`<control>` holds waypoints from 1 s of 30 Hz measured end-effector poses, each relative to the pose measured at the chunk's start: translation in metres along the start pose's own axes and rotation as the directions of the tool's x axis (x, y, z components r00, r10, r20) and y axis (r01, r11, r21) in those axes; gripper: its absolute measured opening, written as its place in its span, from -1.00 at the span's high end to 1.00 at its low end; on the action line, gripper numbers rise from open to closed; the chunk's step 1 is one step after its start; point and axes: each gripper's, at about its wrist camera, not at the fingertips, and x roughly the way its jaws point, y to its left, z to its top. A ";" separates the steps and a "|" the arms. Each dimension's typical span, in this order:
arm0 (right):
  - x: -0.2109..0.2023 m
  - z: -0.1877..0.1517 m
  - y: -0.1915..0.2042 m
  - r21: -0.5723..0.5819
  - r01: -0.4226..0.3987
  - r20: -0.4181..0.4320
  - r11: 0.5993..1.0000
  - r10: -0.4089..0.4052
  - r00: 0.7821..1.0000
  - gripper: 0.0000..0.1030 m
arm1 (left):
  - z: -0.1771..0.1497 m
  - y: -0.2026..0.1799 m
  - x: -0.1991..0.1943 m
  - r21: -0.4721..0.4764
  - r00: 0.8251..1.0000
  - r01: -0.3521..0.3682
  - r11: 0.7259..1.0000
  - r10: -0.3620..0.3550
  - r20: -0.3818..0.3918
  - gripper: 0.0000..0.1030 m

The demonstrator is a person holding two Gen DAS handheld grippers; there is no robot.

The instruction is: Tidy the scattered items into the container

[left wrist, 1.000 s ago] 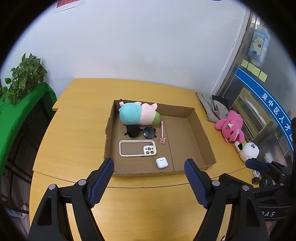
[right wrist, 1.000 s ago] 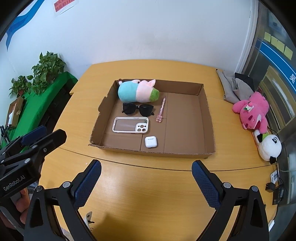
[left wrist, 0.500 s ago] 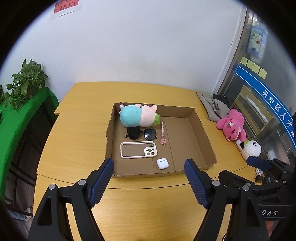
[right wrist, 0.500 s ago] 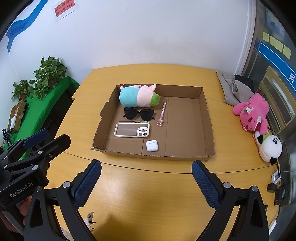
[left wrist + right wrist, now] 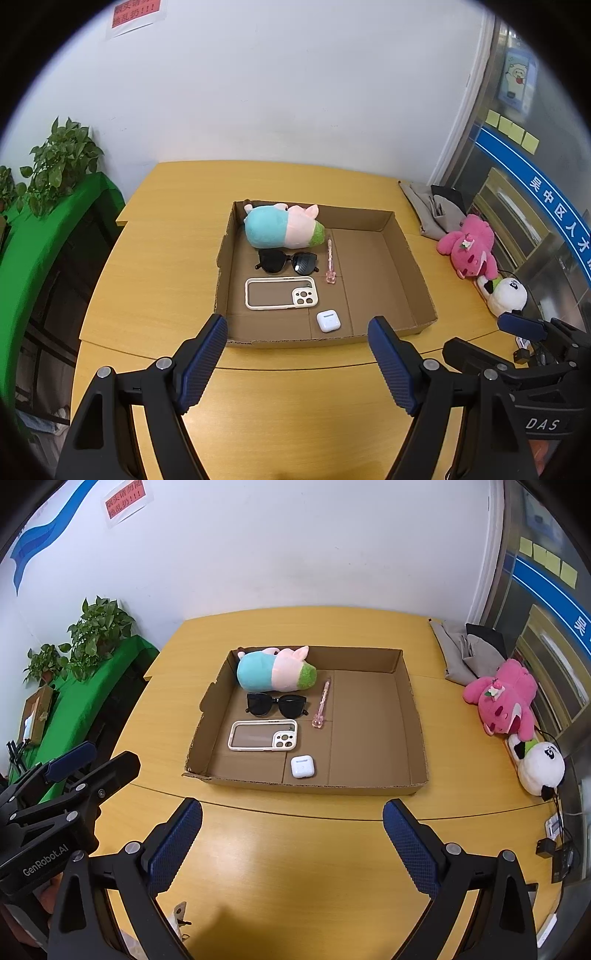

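Observation:
A shallow cardboard box (image 5: 413,269) (image 5: 413,709) lies on the yellow table. In its left half lie a blue-pink-green plush (image 5: 282,227) (image 5: 275,668), black sunglasses (image 5: 287,261) (image 5: 276,705), a pink pen (image 5: 330,260) (image 5: 321,703), a white phone case (image 5: 281,293) (image 5: 263,735) and a white earbud case (image 5: 328,320) (image 5: 302,766). My left gripper (image 5: 299,360) is open and empty, held above the table in front of the box. My right gripper (image 5: 293,843) is open and empty, also in front of the box.
A pink plush (image 5: 469,247) (image 5: 504,698) and a panda plush (image 5: 506,293) (image 5: 539,768) lie at the table's right edge, grey cloth (image 5: 432,210) (image 5: 465,650) behind them. A green-covered stand with plants (image 5: 55,162) (image 5: 92,635) is at left. Cables (image 5: 554,845) lie at right.
Both grippers have drawn back and risen a little, so the box looks smaller and farther. The items in the box have not moved. Both grippers stay open.

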 end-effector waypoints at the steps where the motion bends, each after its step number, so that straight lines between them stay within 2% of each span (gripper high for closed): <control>1: -0.001 0.000 -0.001 0.001 -0.001 0.000 1.000 0.001 1.000 -0.95 | 0.000 -0.001 0.000 -0.004 1.000 -0.009 1.000 0.009 0.000 -0.52; 17: -0.003 -0.004 -0.008 -0.003 -0.016 -0.004 1.000 0.016 1.000 -0.95 | -0.005 -0.007 0.001 0.004 0.999 -0.037 0.999 0.037 -0.009 -0.52; 20: -0.002 -0.004 -0.007 -0.008 -0.021 -0.005 1.000 0.021 1.000 -0.95 | -0.006 -0.008 0.002 0.016 0.999 -0.037 0.999 0.037 -0.030 -0.52; 22: -0.002 -0.004 -0.006 -0.010 -0.022 -0.006 1.000 0.022 1.000 -0.95 | -0.007 -0.010 0.004 0.049 0.998 -0.004 0.999 0.007 -0.059 -0.52; 30: 0.003 -0.003 -0.006 -0.009 -0.022 -0.014 1.000 0.022 1.000 -0.95 | -0.009 -0.013 0.009 0.047 0.996 -0.040 0.998 0.044 -0.081 -0.54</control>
